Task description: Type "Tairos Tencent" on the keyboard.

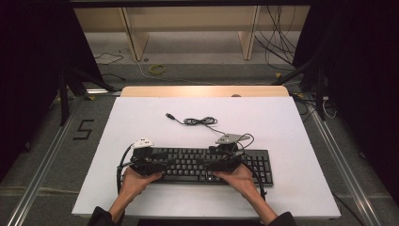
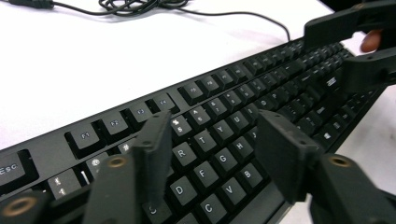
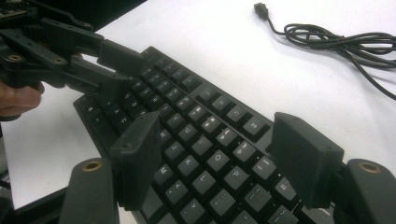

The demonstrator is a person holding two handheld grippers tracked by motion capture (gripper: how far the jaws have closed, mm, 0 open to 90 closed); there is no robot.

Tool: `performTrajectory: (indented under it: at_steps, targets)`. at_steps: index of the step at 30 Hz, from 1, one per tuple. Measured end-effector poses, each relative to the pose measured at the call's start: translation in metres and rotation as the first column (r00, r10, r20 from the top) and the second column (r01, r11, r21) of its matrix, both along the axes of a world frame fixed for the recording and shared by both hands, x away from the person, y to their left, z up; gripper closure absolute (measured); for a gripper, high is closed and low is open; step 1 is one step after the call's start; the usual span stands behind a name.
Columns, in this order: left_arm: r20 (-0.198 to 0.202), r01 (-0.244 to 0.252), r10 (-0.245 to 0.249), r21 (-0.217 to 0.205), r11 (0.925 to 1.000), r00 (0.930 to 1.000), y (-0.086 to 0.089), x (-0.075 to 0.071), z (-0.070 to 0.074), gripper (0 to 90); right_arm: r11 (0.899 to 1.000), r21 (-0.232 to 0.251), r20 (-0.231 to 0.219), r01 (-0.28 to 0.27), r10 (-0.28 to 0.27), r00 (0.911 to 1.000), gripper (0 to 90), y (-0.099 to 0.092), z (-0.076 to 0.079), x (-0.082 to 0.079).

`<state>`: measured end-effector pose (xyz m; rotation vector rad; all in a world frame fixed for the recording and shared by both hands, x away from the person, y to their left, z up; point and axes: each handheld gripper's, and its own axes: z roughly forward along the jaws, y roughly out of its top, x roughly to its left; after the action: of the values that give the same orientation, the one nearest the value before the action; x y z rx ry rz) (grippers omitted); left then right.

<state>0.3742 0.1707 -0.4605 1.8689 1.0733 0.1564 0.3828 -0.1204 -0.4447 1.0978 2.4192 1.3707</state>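
Over keyboard (image 1: 207,165), left gripper (image 2: 219,154) hovers, jaws apart, gripping nothing, keys visible between them. Right gripper (image 3: 219,154) same deal, jaws wide, empty, aimed at other half. Keyboard lies flat on white table (image 1: 141,117) near front edge, its cable (image 1: 200,121) coiled behind, unplugged. Looks like keyboard's placed; grab or key-pressing not started, my guess.
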Motion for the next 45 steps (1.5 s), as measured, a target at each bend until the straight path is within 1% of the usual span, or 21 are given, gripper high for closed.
performTrajectory:
  at_steps: [4, 6, 9, 15, 20, 24, 27, 31, 34, 36, 42, 45]
  targets:
    - [0.014, 0.01, -0.009, -0.014, 0.9999, 0.9999, 0.001, -0.004, 0.004, 34.2, 1.0, 0.001, 0.002, -0.004, 0.004, 1.0, 37.3, 0.0, 0.0, 0.001]
    - [0.024, 0.015, -0.014, -0.019, 0.9997, 0.9996, 0.002, -0.007, 0.006, 31.8, 1.0, -0.001, 0.0, -0.003, 0.003, 1.0, 39.0, 0.001, -0.001, 0.001]
    - [0.026, 0.014, -0.013, -0.024, 0.9996, 0.9996, 0.003, -0.009, 0.009, 29.8, 1.0, -0.011, 0.002, 0.0, 0.0, 1.0, 42.1, 0.001, -0.002, 0.002]
    - [0.039, 0.006, -0.004, -0.032, 0.9995, 0.9992, 0.007, -0.013, 0.011, 28.8, 1.0, -0.019, 0.0, -0.003, 0.003, 1.0, 53.0, 0.003, -0.004, 0.004]
    - [0.041, 0.002, 0.0, -0.048, 0.9989, 0.9992, 0.011, -0.014, 0.011, 27.4, 0.999, -0.031, -0.005, -0.01, 0.009, 0.9999, 59.8, 0.004, -0.006, 0.006]
    - [0.05, 0.005, -0.002, -0.052, 0.9986, 0.9987, 0.011, -0.016, 0.011, 26.3, 0.999, -0.037, -0.006, -0.014, 0.014, 0.9999, 64.4, 0.006, -0.008, 0.008]
    - [0.054, 0.007, -0.005, -0.045, 0.9989, 0.9985, 0.012, -0.018, 0.011, 25.9, 0.999, -0.044, -0.011, -0.014, 0.014, 0.9998, 68.7, 0.007, -0.01, 0.009]
    - [0.058, 0.004, -0.001, -0.042, 0.9991, 0.9983, 0.013, -0.02, 0.011, 25.9, 0.998, -0.055, -0.017, -0.016, 0.015, 0.9997, 76.5, 0.009, -0.012, 0.011]
    - [0.062, 0.0, 0.002, -0.032, 0.9995, 0.9981, 0.015, -0.021, 0.011, 26.3, 0.997, -0.072, -0.023, -0.016, 0.014, 0.9996, 81.7, 0.011, -0.014, 0.011]
    - [0.061, -0.005, 0.007, -0.028, 0.9996, 0.9981, 0.016, -0.022, 0.01, 26.5, 0.996, -0.086, -0.018, -0.016, 0.015, 0.9997, 84.0, 0.012, -0.016, 0.011]
    - [0.057, -0.015, 0.017, -0.032, 0.9994, 0.9982, 0.02, -0.023, 0.009, 26.7, 0.994, -0.11, -0.023, -0.022, 0.019, 0.9995, 87.9, 0.018, -0.02, 0.011]
    - [0.055, -0.021, 0.022, -0.018, 0.9996, 0.9983, 0.021, -0.024, 0.007, 27.0, 0.992, -0.122, -0.025, -0.024, 0.021, 0.9995, 88.7, 0.019, -0.022, 0.012]
